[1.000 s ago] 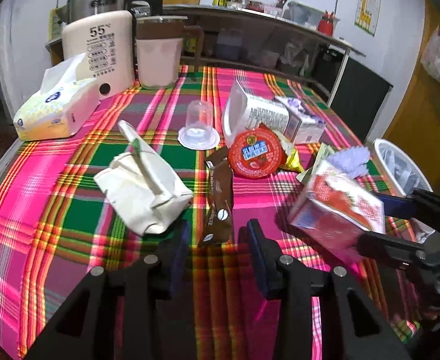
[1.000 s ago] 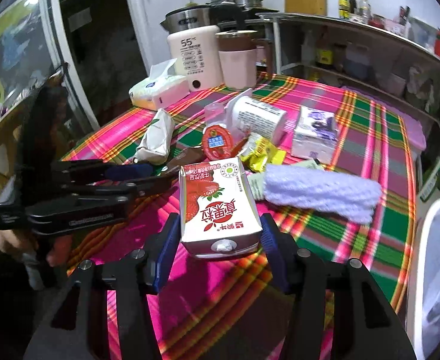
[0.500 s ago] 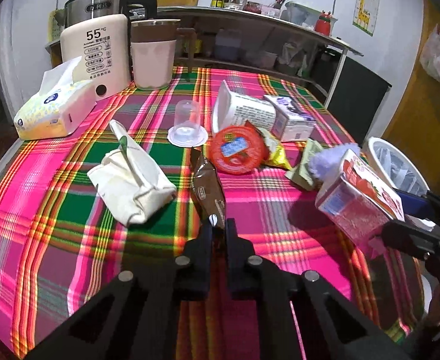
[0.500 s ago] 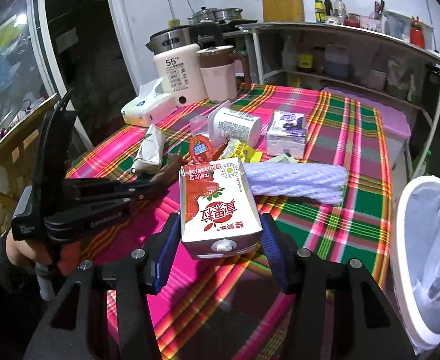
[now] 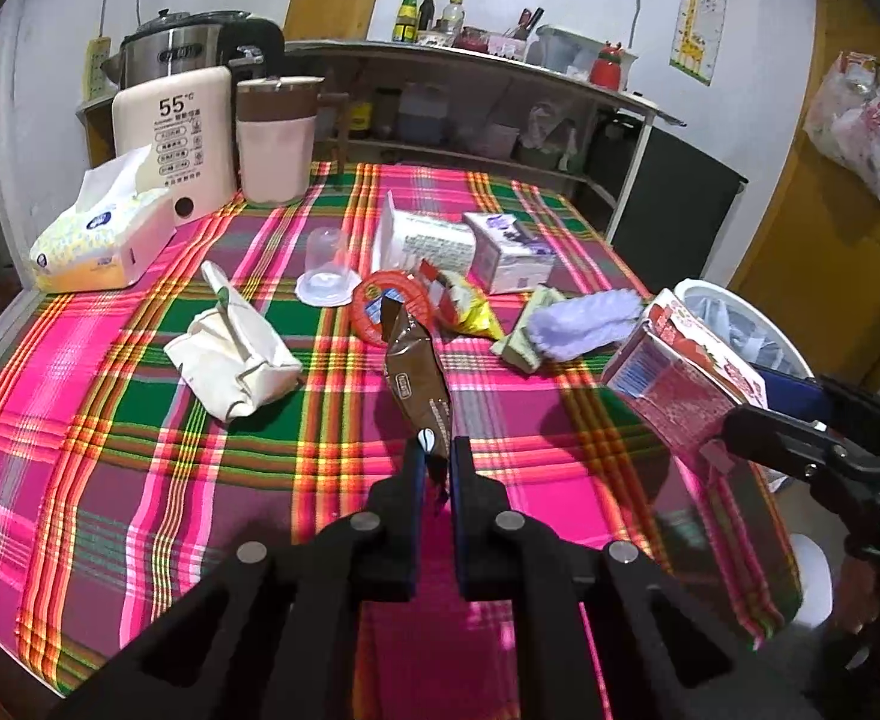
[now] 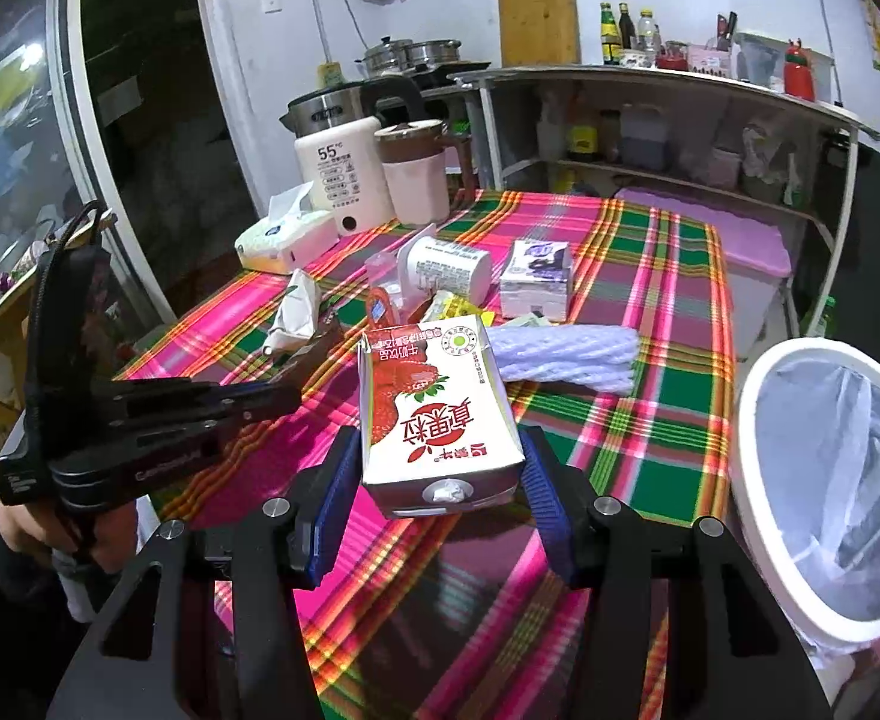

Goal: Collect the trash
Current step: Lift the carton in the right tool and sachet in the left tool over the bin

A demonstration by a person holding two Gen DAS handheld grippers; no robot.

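Two grips: left fingers [image 5: 434,462] pinch a brown wrapper [image 5: 416,381], right fingers [image 6: 437,480] clamp a strawberry carton [image 6: 437,414] beside the lined bin [image 6: 764,480].

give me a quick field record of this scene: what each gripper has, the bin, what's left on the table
left gripper: shut on brown wrapper
right gripper: shut on strawberry milk carton
bin: white, bag-lined, beside the table's edge
still on tablecloth: crumpled white bag, red lid, purple foam net

We note a plaid tablecloth [image 5: 110,480], tissue box [image 5: 101,240], cream warmer marked 55 [image 5: 176,138], pink jug [image 5: 275,141], steel kettle [image 5: 170,51], bottles on shelf [image 6: 623,30].
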